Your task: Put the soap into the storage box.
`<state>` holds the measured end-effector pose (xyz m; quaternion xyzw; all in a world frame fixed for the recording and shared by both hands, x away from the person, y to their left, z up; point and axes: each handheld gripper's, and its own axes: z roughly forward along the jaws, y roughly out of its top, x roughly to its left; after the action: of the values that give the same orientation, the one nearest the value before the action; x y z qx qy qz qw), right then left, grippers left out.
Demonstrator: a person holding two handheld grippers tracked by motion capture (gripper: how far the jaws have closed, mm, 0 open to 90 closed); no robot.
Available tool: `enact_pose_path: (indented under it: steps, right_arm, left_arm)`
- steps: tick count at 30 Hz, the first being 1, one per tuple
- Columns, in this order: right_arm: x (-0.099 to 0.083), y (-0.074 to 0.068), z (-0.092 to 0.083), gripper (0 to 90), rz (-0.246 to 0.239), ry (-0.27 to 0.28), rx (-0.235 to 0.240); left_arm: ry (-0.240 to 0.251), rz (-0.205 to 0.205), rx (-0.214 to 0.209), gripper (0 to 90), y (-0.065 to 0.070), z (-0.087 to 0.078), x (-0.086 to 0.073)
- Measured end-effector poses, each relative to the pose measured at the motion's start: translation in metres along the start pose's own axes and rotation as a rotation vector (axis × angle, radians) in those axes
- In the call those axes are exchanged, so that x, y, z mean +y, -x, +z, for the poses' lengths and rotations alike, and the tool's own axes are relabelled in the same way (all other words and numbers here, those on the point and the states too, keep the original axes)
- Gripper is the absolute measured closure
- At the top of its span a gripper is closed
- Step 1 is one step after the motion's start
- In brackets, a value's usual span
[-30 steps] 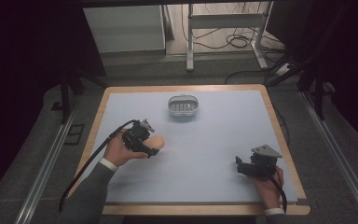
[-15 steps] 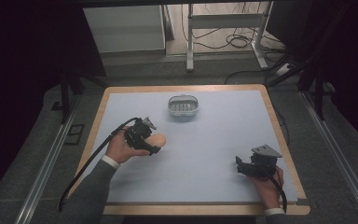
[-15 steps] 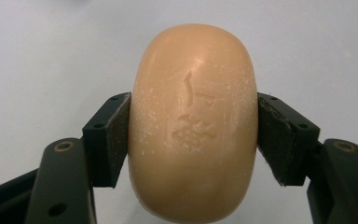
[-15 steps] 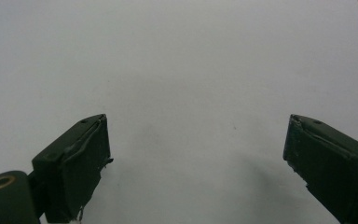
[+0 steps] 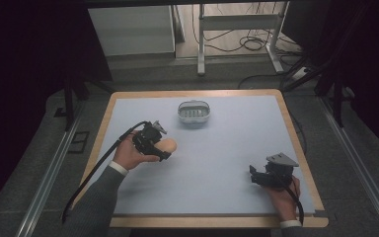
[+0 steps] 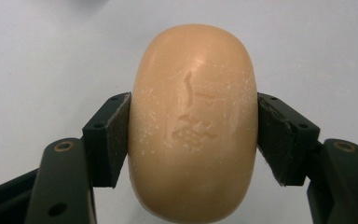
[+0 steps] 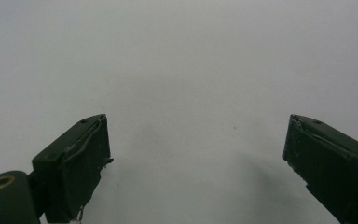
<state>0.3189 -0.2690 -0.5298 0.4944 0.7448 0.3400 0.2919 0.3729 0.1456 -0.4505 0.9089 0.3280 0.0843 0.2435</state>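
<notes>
A tan oval bar of soap with a stamped mark sits between the black pads of my left gripper, which is shut on its two long sides. From above, the soap pokes out of the left gripper over the table's left middle, a hand wrapped around the gripper body. A white soap dish with a ribbed floor stands behind it, toward the far edge. My right gripper rests low at the near right, open, with bare table between its pads.
The table has a pale blue-grey top with a wooden rim. A black cable trails from the left gripper off the near left edge. Beyond the far edge are a white cabinet, metal frame legs and floor cables.
The left gripper with the soap has shifted very slightly; the right gripper has stayed where it was.
</notes>
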Motion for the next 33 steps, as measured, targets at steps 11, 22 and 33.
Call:
enact_pose_path:
  steps: [11, 22, 33]
  right_arm:
    - [0.0, 0.0, 0.0, 7.1, 0.002, -0.001, 0.002]
    - [0.0, 0.0, 0.0, 7.0, 0.003, 0.0, 0.002]
    - [0.0, 0.0, 0.0, 7.1, 0.003, -0.003, 0.001]
  left_arm:
    - [0.009, 0.002, 0.005, 32.4, -0.001, 0.0, 0.007]
    - [0.007, 0.001, 0.008, 32.4, -0.004, 0.0, 0.011]
    - [0.01, 0.002, 0.01, 32.4, -0.007, 0.0, 0.019]
